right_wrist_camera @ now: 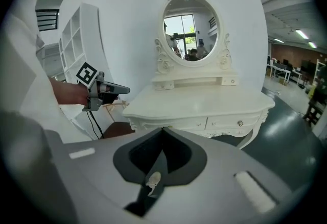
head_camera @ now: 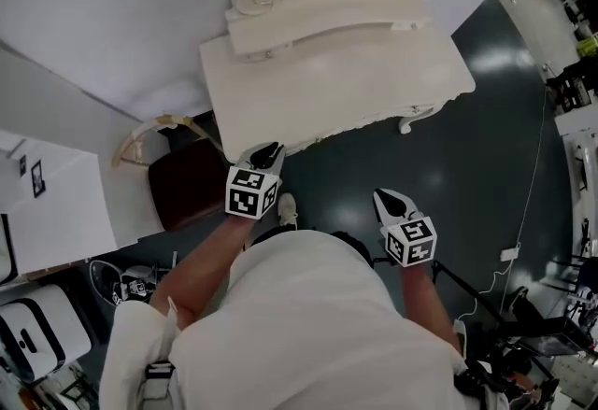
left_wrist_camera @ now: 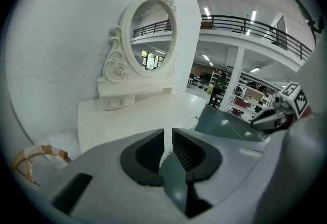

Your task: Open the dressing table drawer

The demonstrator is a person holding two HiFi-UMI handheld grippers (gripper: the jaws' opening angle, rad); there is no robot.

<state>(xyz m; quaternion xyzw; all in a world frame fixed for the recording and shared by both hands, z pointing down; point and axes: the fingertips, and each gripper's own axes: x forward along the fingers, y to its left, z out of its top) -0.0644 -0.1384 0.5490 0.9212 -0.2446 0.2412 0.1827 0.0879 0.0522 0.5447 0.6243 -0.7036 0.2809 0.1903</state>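
The white dressing table point(head_camera: 308, 91) with its oval mirror point(right_wrist_camera: 190, 33) stands against the wall ahead of me. Its drawers point(right_wrist_camera: 232, 123) run along the front under the top, each with a small knob point(right_wrist_camera: 240, 123), and all look pushed in. My left gripper point(head_camera: 268, 153) hovers at the table's front left corner, apart from it; its jaws point(left_wrist_camera: 168, 139) stand a narrow slit apart with nothing between them. My right gripper point(head_camera: 385, 198) hangs over the dark floor, short of the table front. Its jaws point(right_wrist_camera: 162, 133) meet at the tips and hold nothing.
A dark brown stool point(head_camera: 187, 184) sits left of the table, next to a curved wooden hoop point(head_camera: 140, 142). A white shelf unit point(right_wrist_camera: 76, 49) stands at the left wall. A cable point(head_camera: 528, 203) and stand gear point(head_camera: 533, 333) lie at the right on the floor.
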